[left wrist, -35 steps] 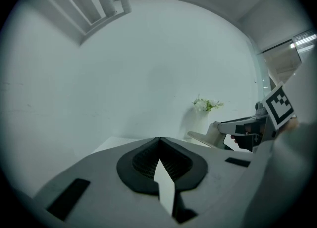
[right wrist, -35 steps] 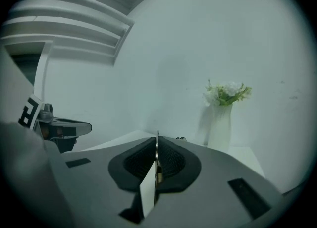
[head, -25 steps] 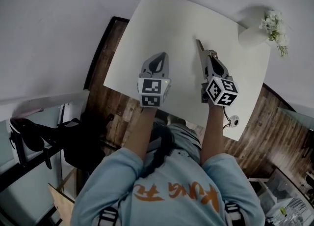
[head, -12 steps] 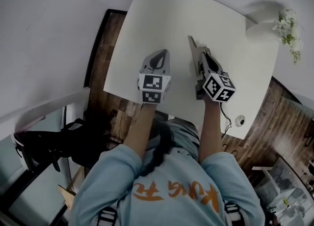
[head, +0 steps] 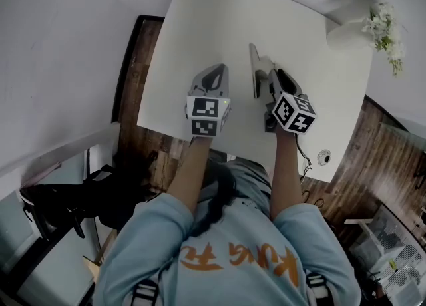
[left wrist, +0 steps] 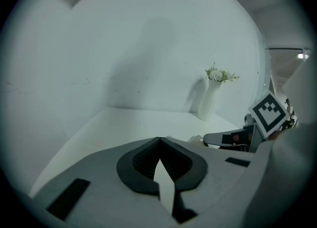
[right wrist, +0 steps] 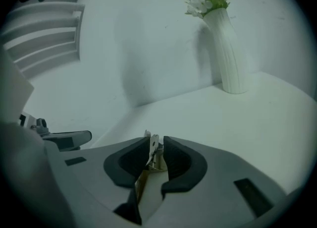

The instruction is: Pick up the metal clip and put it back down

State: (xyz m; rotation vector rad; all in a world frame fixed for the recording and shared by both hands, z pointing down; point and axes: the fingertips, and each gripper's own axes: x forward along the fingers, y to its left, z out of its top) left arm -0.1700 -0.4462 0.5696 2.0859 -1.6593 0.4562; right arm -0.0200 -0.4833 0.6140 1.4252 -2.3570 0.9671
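Metal clip (right wrist: 151, 148) half-hidden, perhaps already loose

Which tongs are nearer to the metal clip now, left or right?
Right. The metal clip sits between the right tongs' opening jaws; the left tongs are apart, to its left.

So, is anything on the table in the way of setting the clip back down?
Nothing visible. The clip sits between the right tool's opening jaws, with bare table around it. The vase stands off at the far corner, and the left tool is apart to the side.
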